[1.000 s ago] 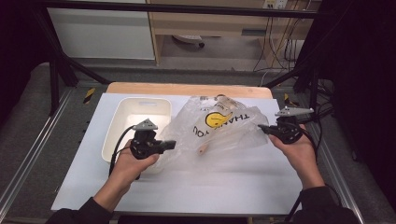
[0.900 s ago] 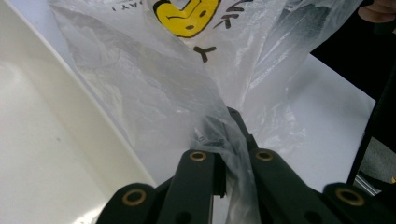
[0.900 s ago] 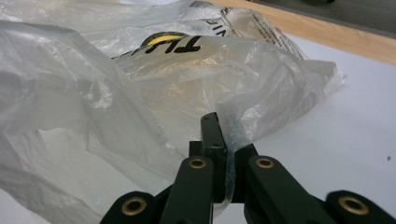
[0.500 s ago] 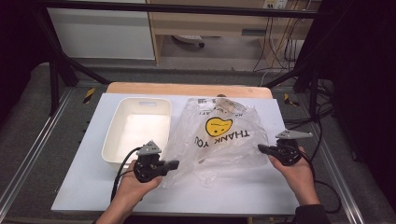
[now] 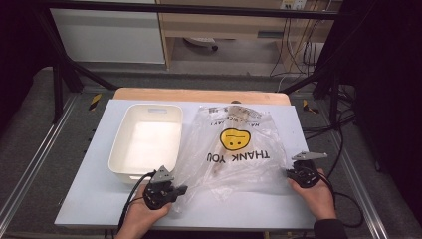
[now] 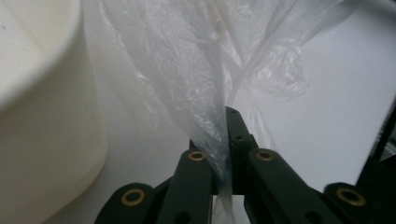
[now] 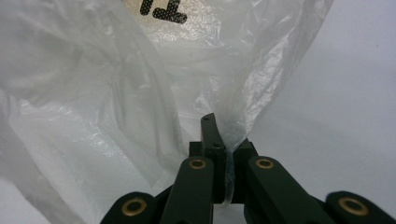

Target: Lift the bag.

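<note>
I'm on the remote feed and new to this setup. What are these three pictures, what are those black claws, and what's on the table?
No robot arm here: a person holds a hand-held gripper in each hand. The high view looks down on the table from the person's side. The left gripper and the right gripper sit near the front edge. The other two pictures come from a camera riding on each gripper, looking along its black fingers. On the table lie a white tub and a clear plastic bag printed with a yellow smiley and THANK YOU. Each gripper is shut on a pinch of the bag's film, one at each near corner, in the left gripper view and the right gripper view.
</note>
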The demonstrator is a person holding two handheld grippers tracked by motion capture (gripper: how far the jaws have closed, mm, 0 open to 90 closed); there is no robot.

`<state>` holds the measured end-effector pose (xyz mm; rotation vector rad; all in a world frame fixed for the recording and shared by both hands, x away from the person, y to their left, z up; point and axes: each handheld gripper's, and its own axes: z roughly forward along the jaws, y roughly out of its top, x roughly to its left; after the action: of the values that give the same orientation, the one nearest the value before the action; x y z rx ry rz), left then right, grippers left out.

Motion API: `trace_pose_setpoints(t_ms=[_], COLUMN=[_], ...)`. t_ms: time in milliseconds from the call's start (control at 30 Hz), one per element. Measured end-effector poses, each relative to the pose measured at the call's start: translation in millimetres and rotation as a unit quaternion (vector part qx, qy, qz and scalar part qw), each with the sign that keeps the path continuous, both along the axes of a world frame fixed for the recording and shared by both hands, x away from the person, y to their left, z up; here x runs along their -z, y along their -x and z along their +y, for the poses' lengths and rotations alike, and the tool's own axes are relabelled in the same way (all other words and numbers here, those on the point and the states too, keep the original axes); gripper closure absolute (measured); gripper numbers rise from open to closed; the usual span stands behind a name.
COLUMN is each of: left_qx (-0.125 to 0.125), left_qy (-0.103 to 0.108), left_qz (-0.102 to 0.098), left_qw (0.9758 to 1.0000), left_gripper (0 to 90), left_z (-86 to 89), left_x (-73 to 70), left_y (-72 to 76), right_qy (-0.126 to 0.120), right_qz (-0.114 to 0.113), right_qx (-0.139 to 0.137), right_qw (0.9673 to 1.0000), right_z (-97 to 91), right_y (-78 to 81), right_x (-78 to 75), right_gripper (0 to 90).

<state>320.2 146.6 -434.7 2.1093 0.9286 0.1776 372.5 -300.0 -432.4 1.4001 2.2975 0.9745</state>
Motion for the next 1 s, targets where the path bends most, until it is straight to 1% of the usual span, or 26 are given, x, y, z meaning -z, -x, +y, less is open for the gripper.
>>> trace_pose_setpoints(t_ms=[67, 133, 233, 367, 433, 500, 567, 633, 700, 767, 900, 1000], left_qx=[0.004, 0.004, 0.008, 0.01, 0.008, 0.001, -0.008, -0.016, -0.024, -0.029, -0.034, -0.036], left_qy=[-0.01, -0.012, -0.021, -0.029, -0.031, -0.037, -0.033, -0.029, -0.028, -0.026, -0.019, -0.014], left_qz=[0.002, 0.001, 0.0, 0.0, -0.005, -0.016, -0.021, -0.028, -0.034, -0.035, -0.039, -0.042], left_qw=[0.9999, 0.9999, 0.9997, 0.9995, 0.9995, 0.9992, 0.9992, 0.9991, 0.9988, 0.9986, 0.9985, 0.9984], left_gripper=[90.0, 90.0, 90.0, 90.0, 89.7, 84.6, 77.6, 69.5, 65.3, 57.4, 49.4, 46.0], left_z=[-1.0, -1.7, -4.4, -5.6, -5.2, -4.3, -2.5, -0.7, 1.1, 2.7, 4.9, 7.9], left_x=[4.2, 7.1, 10.4, 14.9, 15.2, 14.0, 12.5, 10.1, 8.1, 6.7, 3.4, 1.3], left_y=[1.2, 1.8, 2.5, 3.6, 4.9, 6.8, 8.3, 9.9, 11.7, 13.4, 18.6, 23.2], right_qy=[0.007, 0.007, 0.007, 0.018, 0.017, 0.013, 0.006, 0.006, 0.006, 0.006, 0.008, 0.007], right_qz=[0.005, 0.004, 0.006, 0.011, 0.01, 0.008, 0.005, 0.002, 0.0, -0.002, -0.012, -0.02], right_qx=[0.0, 0.005, 0.01, 0.009, 0.008, 0.006, 0.006, 0.006, 0.003, 0.003, 0.002, 0.001], right_qw=[1.0, 1.0, 0.9999, 0.9997, 0.9998, 0.9999, 0.9999, 1.0, 1.0, 1.0, 0.9999, 0.9998], right_z=[-1.4, -2.7, -4.3, -4.3, -4.0, -3.8, -3.0, -2.1, -1.6, -0.2, 2.9, 5.7], right_y=[-0.3, 0.0, 1.0, 1.8, 2.4, 3.5, 4.4, 5.0, 5.0, 4.8, 5.2, 5.9], right_x=[2.3, 3.9, 5.2, 9.7, 10.8, 10.4, 10.9, 11.0, 10.6, 10.5, 9.4, 8.6], right_gripper=[90.0, 90.0, 90.0, 90.0, 90.0, 89.2, 82.1, 75.8, 68.5, 60.4, 44.9, 35.1])
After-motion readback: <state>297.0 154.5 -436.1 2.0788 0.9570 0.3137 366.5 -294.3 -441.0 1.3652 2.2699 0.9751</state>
